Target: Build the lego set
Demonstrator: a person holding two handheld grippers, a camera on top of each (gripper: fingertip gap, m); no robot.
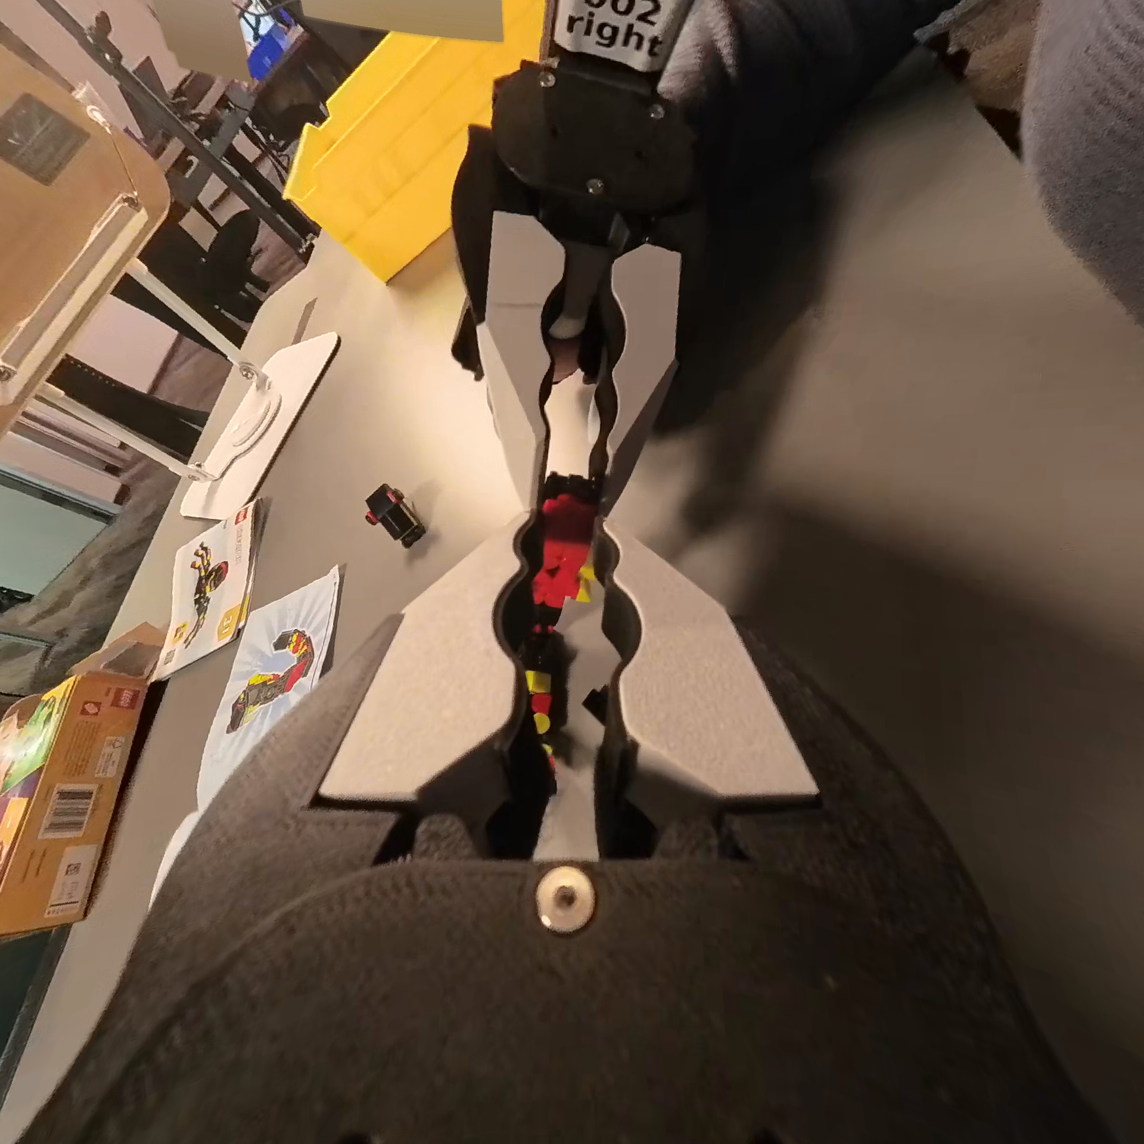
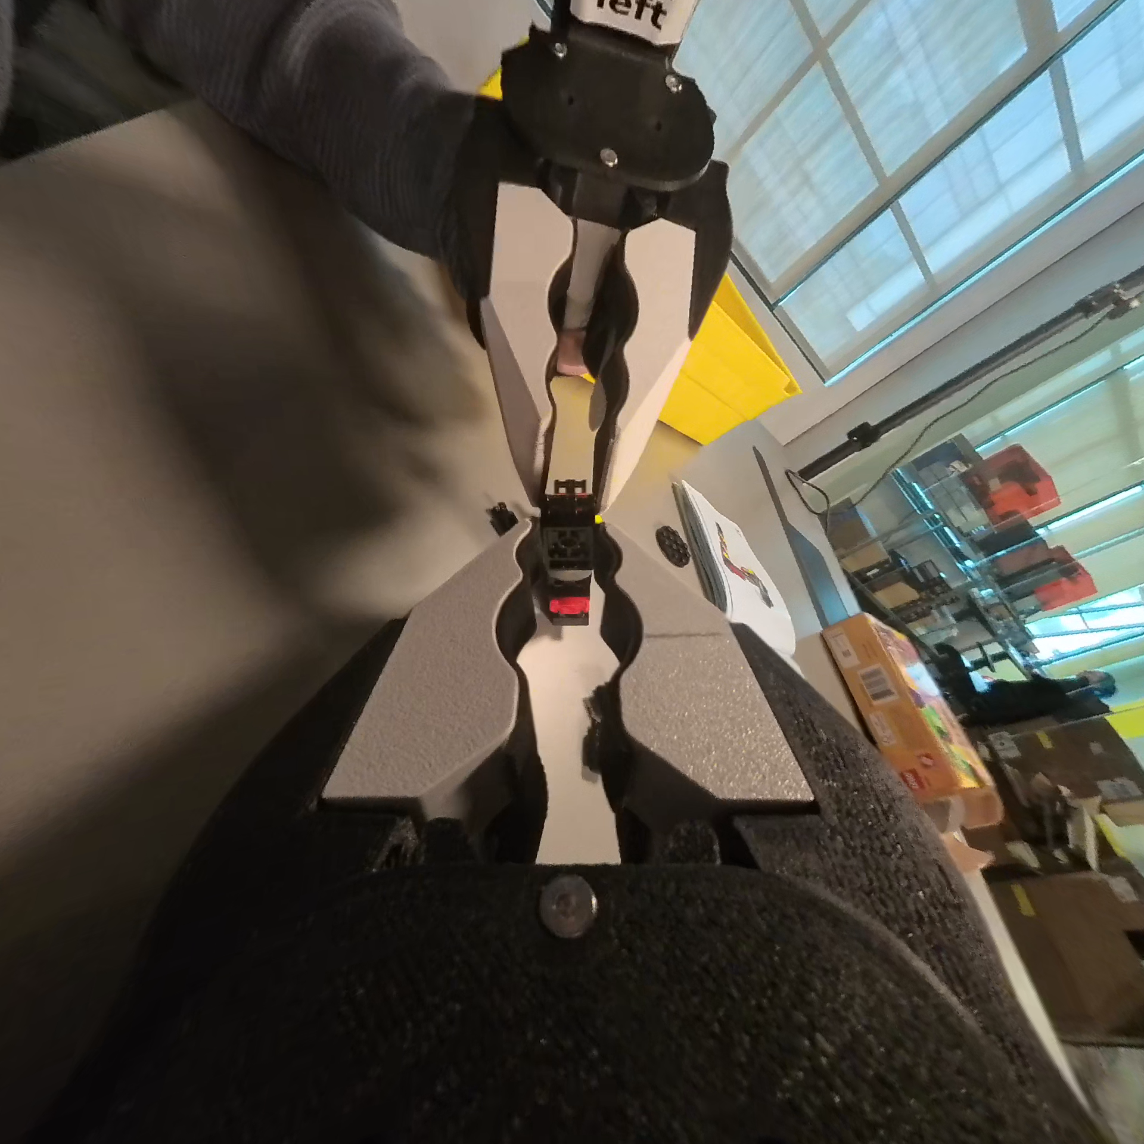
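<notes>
In the left wrist view, the left gripper (image 1: 564, 526) fills the lower half of the frame, and its grey fingers (image 1: 433, 668) are closed to a narrow gap. In this gap sits a long lego assembly (image 1: 560, 569) of red, yellow and black pieces, and the fingers pinch it. From the top of the frame the right gripper (image 1: 572, 489) comes down tip to tip against the left one, and its fingers are also nearly together around the far black end of the same assembly. To the left of the centre a small black lego part (image 1: 396, 515) with red sides lies alone on the grey table (image 1: 384, 384). Further left lie two instruction booklets (image 1: 213, 594), and an orange lego box (image 1: 56, 798) sits at the left edge. A yellow bin (image 1: 396, 167) stands in the upper part of the frame, just left of the right gripper.

In the right wrist view, the right gripper (image 2: 564, 526) occupies the lower half, with its fingers (image 2: 446, 675) pinching a black and red lego block (image 2: 566, 569) near their tips. The left gripper (image 2: 566, 495) reaches down from the top, held by a person's arm in a dark sleeve (image 2: 322, 105), and its fingertips close on the upper black end of this block. A tiny black piece (image 2: 502, 517) lies on the table (image 2: 730, 470) just left of the tips, and a round black piece (image 2: 672, 545) lies to the right. The booklets (image 2: 736, 569) and the orange box (image 2: 897, 712) are at the right side, and the yellow bin (image 2: 724, 377) is behind the left gripper.
</notes>
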